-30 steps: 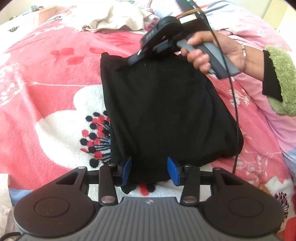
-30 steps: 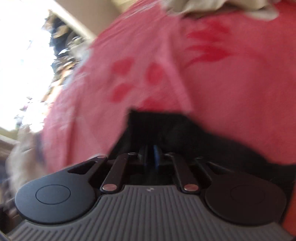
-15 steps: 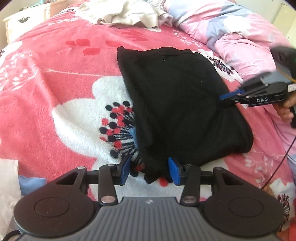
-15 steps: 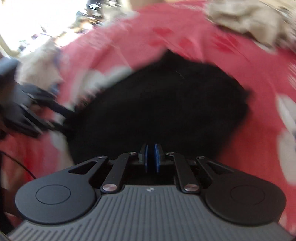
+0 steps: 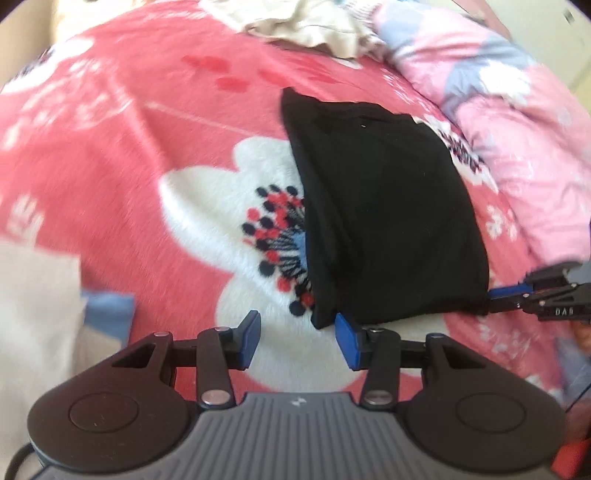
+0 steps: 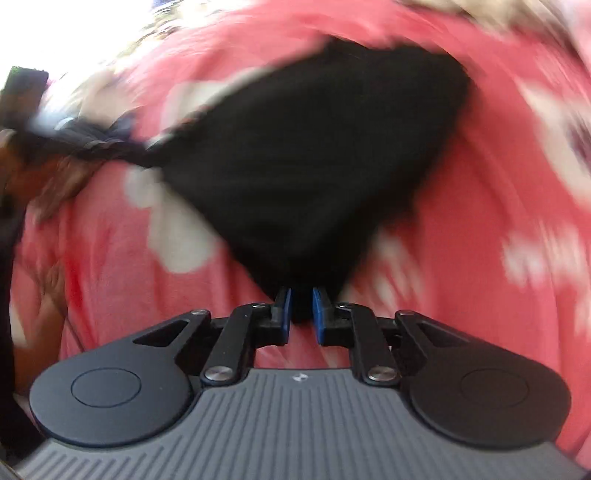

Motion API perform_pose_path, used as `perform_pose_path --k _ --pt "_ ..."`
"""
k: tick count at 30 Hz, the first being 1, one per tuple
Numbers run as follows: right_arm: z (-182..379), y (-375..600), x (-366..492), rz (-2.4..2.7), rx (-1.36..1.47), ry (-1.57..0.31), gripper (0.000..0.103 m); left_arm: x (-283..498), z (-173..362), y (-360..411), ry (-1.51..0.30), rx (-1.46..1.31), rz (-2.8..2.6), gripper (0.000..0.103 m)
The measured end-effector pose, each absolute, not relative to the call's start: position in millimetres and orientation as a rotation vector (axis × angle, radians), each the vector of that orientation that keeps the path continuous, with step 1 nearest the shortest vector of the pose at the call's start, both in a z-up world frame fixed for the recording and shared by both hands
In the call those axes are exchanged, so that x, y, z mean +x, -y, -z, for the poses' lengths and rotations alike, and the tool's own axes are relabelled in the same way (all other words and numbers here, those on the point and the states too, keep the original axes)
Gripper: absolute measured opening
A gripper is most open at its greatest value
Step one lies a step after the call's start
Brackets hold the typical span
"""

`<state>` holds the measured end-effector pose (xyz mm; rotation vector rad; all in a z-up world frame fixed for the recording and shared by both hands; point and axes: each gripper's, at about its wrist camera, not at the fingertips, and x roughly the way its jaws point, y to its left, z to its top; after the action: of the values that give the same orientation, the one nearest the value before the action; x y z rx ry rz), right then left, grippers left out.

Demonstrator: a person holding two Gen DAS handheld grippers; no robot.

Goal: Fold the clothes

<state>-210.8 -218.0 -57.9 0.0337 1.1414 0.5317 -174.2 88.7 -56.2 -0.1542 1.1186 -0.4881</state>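
On the bed (image 5: 110, 155) the black garment (image 5: 384, 221) lies folded into a compact rectangle, left hand-held gripper (image 5: 295, 338) open beside its near corner, right hand-held gripper (image 6: 301, 308) opening around another corner, while a beige pile (image 5: 314, 26) beyond looks unfolded.

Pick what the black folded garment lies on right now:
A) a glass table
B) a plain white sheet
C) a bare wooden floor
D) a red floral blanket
D: the black folded garment lies flat on the red floral blanket, whose white flower pattern shows right beside its edge in the left wrist view.
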Motion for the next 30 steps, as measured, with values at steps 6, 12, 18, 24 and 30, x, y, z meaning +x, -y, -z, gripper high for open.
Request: perform_pose_path --k 6,12,18,24,30 --pt "64 259 -220 -0.428 0.502 -1.188 0.031 -176 62 -94 -1.190 -0.294 0.512 0.046" --pt "117 263 -220 -0.375 1.141 -1.290 0.041 -164 84 -99 -1.281 -0.605 0.429 0.049" --pt "145 242 -216 -0.256 1.326 -1.255 0.045 -157 89 -90 -1.236 -0.652 0.379 0.045" --pt "136 256 -225 -0.098 1.347 -1.118 0.035 -153 89 -88 -1.213 -0.639 0.352 0.018" --pt "133 269 -228 -0.044 1.351 -1.073 0.027 -155 84 -88 -1.187 -0.628 0.364 0.010"
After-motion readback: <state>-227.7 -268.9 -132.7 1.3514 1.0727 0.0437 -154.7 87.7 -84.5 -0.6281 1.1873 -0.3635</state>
